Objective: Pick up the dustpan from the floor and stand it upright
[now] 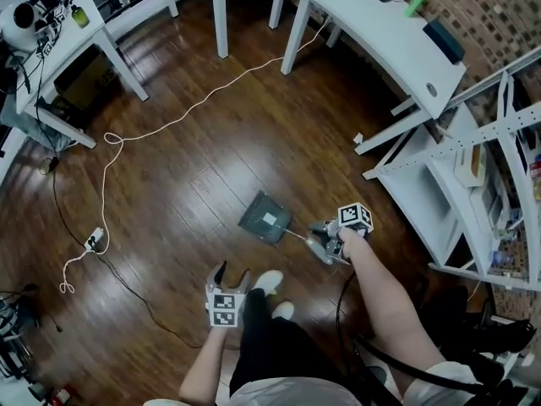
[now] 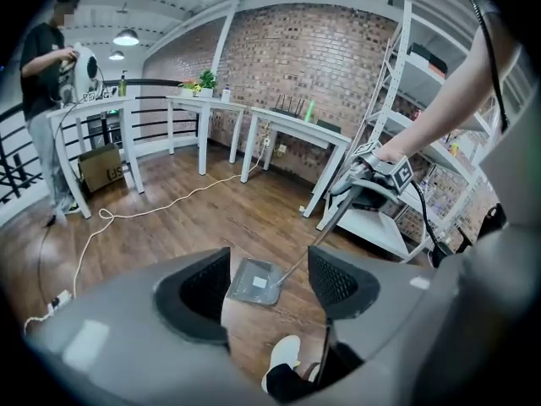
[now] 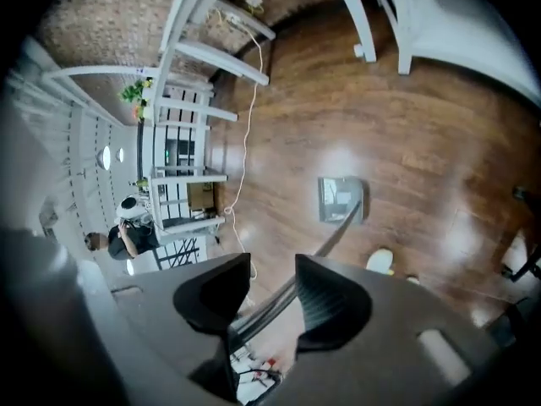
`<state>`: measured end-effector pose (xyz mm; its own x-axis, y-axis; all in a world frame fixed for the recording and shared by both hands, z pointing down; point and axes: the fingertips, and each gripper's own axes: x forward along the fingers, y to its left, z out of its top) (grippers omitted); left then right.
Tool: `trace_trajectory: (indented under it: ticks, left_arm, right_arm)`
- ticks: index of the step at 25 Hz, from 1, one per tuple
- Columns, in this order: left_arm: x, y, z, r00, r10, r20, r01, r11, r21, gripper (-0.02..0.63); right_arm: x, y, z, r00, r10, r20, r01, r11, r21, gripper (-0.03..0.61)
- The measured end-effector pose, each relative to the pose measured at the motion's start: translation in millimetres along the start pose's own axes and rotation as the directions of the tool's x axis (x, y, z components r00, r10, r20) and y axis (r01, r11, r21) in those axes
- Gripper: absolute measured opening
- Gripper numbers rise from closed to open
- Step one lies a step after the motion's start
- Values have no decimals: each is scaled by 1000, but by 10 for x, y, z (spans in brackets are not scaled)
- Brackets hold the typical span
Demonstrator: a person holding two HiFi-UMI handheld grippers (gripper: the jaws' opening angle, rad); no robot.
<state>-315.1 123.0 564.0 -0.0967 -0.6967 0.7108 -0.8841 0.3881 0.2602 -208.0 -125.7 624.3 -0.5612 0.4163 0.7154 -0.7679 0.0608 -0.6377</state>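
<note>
1. As seen from above in the head view: grey flat plastic dustpan (image 1: 267,216), pan down on the dark wooden plank floor (image 1: 194,142), just ahead of a pair of white shoes (image 1: 269,281). Long axis slanting from the pan at upper left, along the thin dark handle (image 1: 296,233), down-right into the right gripper (image 1: 316,232); tilted, not upright. Pale square patch lying in the pan's middle. Left gripper (image 1: 233,276) beside the shoes, apart from the dustpan. White metal shelving (image 1: 473,167) cut off at the right edge, its contents too small to name.
2. In the left gripper view: left gripper (image 2: 269,284) with jaws standing wide, clasping nothing. Dustpan (image 2: 254,282) showing farther off through the gap, handle (image 2: 308,245) rising up-right to the right gripper (image 2: 345,191). Brown cardboard box (image 2: 100,166) under a white table (image 2: 93,108), contents hidden.
3. In the right gripper view: right gripper (image 3: 272,290) with jaws partly apart. Handle (image 3: 338,231) running between them alongside one jaw, with a gap on the other side; lying loose, not pinched. Pan end (image 3: 340,200) pointing away, down on the floor. Handle's near end hidden behind the jaws.
</note>
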Motion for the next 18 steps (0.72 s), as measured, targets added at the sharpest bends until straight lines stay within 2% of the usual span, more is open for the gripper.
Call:
trace_trajectory:
  ticks: [3, 5, 6, 8, 9, 11, 14, 16, 18]
  left_arm:
    - [44, -20, 59, 1000, -23, 8, 23, 1000, 7, 313]
    - [49, -54, 87, 999, -43, 12, 43, 999, 8, 313]
    - [37, -78, 103, 999, -52, 13, 52, 999, 7, 313]
    - [-27, -156, 148, 998, -61, 20, 61, 998, -8, 318]
    - [-83, -229, 191, 997, -67, 30, 68, 998, -15, 318]
    - [-251, -438, 364, 993, -91, 70, 91, 996, -1, 319]
    - [-544, -740, 693, 978, -144, 154, 131, 987, 92, 319]
    - [-768, -912, 900, 959, -185, 214, 148, 973, 175, 322]
    - [-1092, -1179, 1103, 934, -229, 275, 163, 956, 242, 326]
  right_arm:
    - [-262, 91, 320, 988, 10, 156, 0, 998, -63, 146]
    - [-447, 182, 392, 964, 42, 263, -5, 990, -140, 156]
    - [-566, 253, 389, 946, 71, 318, -3, 978, -211, 164]
    - [-868, 397, 263, 904, 143, 403, 30, 919, -392, 166]
    - [-1045, 420, 120, 886, 169, 431, 59, 882, -467, 166]
    - [-1411, 387, -312, 856, 204, 475, 112, 824, -556, 166]
    - [-1873, 379, -1034, 798, 241, 552, 183, 777, -603, 166]
    - [-2123, 480, -1473, 737, 271, 619, 254, 738, -625, 166]
    - [-2405, 599, -1930, 654, 323, 684, 325, 697, -640, 186]
